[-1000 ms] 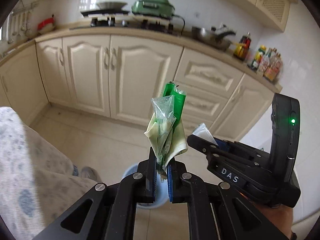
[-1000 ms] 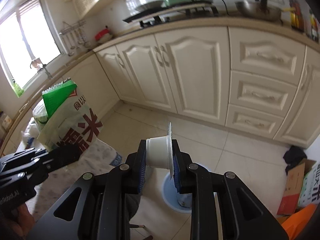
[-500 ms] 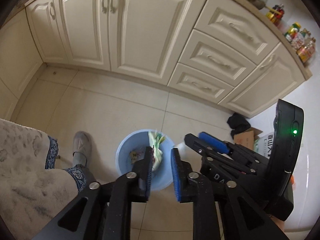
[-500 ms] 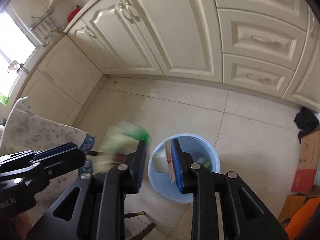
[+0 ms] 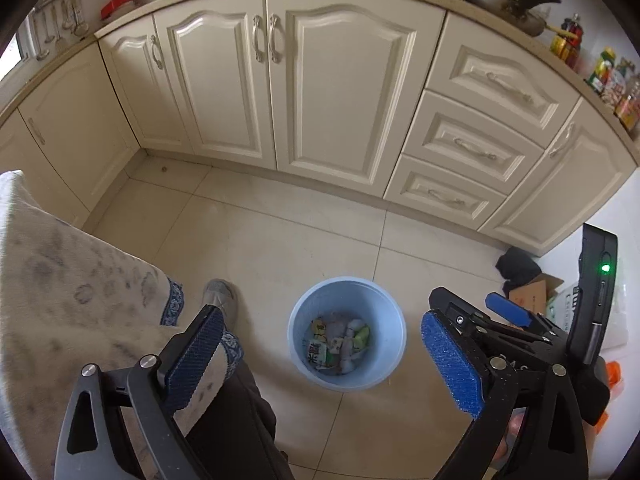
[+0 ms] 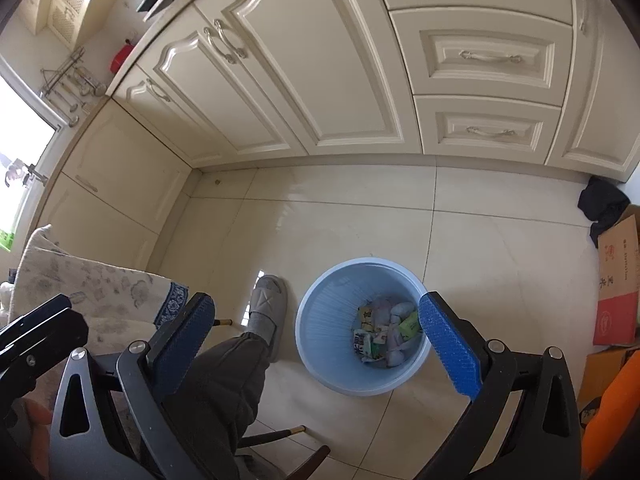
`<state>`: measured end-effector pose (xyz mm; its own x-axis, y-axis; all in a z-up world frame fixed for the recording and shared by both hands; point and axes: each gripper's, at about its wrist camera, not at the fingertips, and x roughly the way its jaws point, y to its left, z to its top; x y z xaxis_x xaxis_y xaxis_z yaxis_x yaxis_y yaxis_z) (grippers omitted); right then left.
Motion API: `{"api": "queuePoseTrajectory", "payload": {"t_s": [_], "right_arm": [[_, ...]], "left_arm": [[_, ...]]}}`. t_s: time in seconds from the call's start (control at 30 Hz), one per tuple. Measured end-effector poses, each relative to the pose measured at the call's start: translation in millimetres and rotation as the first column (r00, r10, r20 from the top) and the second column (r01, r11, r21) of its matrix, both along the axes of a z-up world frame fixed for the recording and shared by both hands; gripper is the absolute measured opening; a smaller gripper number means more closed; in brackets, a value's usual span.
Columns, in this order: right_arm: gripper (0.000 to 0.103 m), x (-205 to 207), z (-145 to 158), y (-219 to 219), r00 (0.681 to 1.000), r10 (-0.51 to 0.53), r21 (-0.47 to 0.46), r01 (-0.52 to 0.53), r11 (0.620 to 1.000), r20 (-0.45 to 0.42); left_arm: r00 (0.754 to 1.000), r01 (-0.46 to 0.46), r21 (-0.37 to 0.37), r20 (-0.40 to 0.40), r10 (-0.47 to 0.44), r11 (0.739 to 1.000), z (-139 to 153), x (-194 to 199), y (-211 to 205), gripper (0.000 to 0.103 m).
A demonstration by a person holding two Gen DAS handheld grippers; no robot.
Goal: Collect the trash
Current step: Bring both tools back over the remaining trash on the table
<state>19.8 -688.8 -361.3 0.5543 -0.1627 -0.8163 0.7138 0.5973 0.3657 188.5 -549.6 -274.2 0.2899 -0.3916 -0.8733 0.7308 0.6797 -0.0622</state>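
Left wrist view, left tool (image 5: pixel 320 354): jaws are opening, spread wide, with nothing between them; it is hanging above the blue bin (image 5: pixel 347 376).
Left wrist view, trash (image 5: pixel 338 340): wrappers and crumpled scraps are lying at the bottom of the bin.
Left wrist view, surroundings: a slippered foot (image 5: pixel 219 300) is standing just left of the bin; the right tool (image 5: pixel 508 312) is hovering to its right; a patterned cloth (image 5: pixel 72 280) is draping at far left.
Right wrist view, right tool (image 6: pixel 316 344): jaws are opening, released, nothing between them, over the bin (image 6: pixel 320 340).
Right wrist view, handling: the trash (image 6: pixel 384 332) is looking light, soft and crushable; pinching a wrapper's edge should suffice.
Right wrist view, obstructions: a trouser leg (image 6: pixel 224 384) and chair legs (image 6: pixel 276 436) are crowding the left; cardboard boxes (image 6: pixel 618 284) are standing well right.
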Motion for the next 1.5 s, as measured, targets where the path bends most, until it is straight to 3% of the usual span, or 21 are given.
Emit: {"api": "queuePoseTrajectory", "payload": {"t_s": [0.3, 0.53, 0.77, 0.97, 1.27, 1.5], "right_arm": [[0.103, 19.4, 88.2, 49.4, 0.993, 0.048, -0.114, -0.036, 0.993, 0.104], [0.103, 54.8, 169.6, 122.7, 0.965, 0.185, -0.240, -0.138, 0.961, 0.187], [0.103, 93.1, 218.5, 199.8, 0.917, 0.327, -0.324, -0.245, 0.914, 0.229], [0.103, 122.7, 242.8, 268.4, 0.865, 0.443, -0.377, -0.339, 0.862, 0.237], [0.103, 158.2, 259.0, 354.8, 0.789, 0.584, -0.459, -0.454, 0.764, 0.193], [0.103, 188.4, 242.0, 389.7, 0.750, 0.650, -0.475, -0.531, 0.702, 0.121]], "left_arm": [[0.991, -0.035, -0.175, 0.118, 0.056, 0.984, 85.0, -29.0, 105.0, 0.102], [0.971, -0.069, -0.303, 0.197, 0.134, 0.950, 156.3, -51.2, 246.7, 0.102], [0.930, -0.159, -0.397, 0.249, 0.272, 0.904, 193.3, -78.2, 374.9, 0.102], [0.875, -0.238, -0.450, 0.285, 0.391, 0.861, 205.8, -109.6, 469.7, 0.102], [0.787, -0.367, -0.477, 0.300, 0.540, 0.799, 191.4, -140.7, 569.5, 0.102], [0.776, -0.444, -0.427, 0.256, 0.576, 0.788, 157.4, -136.1, 598.3, 0.102]]}}
